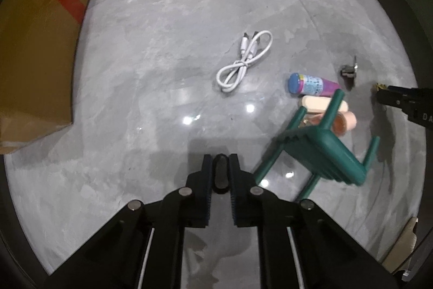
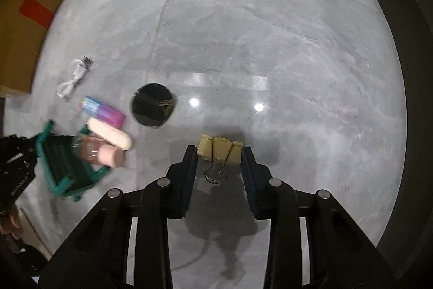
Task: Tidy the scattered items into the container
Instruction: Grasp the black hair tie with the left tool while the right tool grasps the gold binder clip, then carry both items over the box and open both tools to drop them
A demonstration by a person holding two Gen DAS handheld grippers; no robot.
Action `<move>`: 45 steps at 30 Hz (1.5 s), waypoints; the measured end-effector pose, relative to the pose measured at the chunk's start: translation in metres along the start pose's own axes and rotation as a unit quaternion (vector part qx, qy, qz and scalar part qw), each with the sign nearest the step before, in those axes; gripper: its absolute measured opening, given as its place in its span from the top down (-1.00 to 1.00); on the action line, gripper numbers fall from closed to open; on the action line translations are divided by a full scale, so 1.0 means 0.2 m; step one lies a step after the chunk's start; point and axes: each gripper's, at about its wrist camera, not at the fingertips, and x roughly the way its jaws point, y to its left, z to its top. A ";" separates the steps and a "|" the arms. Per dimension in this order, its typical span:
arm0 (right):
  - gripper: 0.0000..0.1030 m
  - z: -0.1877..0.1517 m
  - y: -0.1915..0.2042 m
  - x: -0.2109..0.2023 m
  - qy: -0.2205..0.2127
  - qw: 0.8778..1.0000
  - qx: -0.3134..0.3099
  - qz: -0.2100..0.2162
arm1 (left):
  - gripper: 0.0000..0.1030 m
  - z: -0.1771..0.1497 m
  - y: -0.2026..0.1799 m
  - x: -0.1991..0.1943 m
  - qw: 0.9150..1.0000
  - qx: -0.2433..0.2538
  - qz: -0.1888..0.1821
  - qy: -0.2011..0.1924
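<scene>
Black plastic fingers with blue pads make up the left gripper [image 1: 220,167], which points forward and down over the grey floor [image 1: 162,58], its jaws nearly together and clamped on a small dark oblong piece [image 1: 220,172]; what that piece is cannot be made out. Just to its right a green miniature chair [image 1: 322,151] hangs tilted with its legs askew, though whether the dark piece belongs to it is unclear from this view. Beyond the chair lie a cream tube [image 1: 322,103], a pink cylinder [image 1: 346,122] and a blue-capped purple bottle [image 1: 311,84], close together, and farther out a coiled white USB cable [image 1: 243,61]. A brown cardboard box [image 1: 35,45] with a red strip stands at the far left. The right gripper [image 2: 219,156] also aims down at the floor, its jaws spread about halfway and closed against the two ends of a gold binder clip [image 2: 219,152], whose wire handles point back toward the camera. Ahead and to its left a black round object [image 2: 153,104] rests on the floor, near the bottle [image 2: 104,110].
</scene>
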 end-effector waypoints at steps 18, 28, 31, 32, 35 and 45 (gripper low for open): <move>0.35 -0.06 0.53 -0.95 -0.085 0.994 0.022 0.064 | 0.78 -0.08 0.02 -0.97 0.995 -0.061 -0.018 -0.076; 0.35 -0.28 0.72 -1.39 -0.105 0.993 -0.006 0.061 | 0.78 -0.23 0.10 -1.32 0.993 -0.060 -0.007 -0.097; 0.35 -0.33 0.74 -1.38 -0.101 0.992 -0.008 0.070 | 0.78 -0.27 0.15 -1.33 0.993 -0.061 -0.006 -0.100; 0.35 -0.34 0.75 -1.37 -0.097 0.992 -0.007 0.076 | 0.78 -0.29 0.16 -1.33 0.993 -0.063 -0.007 -0.100; 0.35 -0.36 0.78 -1.35 -0.085 0.992 -0.006 0.095 | 0.78 -0.31 0.19 -1.33 0.992 -0.072 -0.015 -0.099; 0.35 -0.35 0.87 -1.32 -0.093 0.990 -0.025 0.102 | 0.78 -0.31 0.25 -1.39 0.990 -0.079 -0.012 -0.114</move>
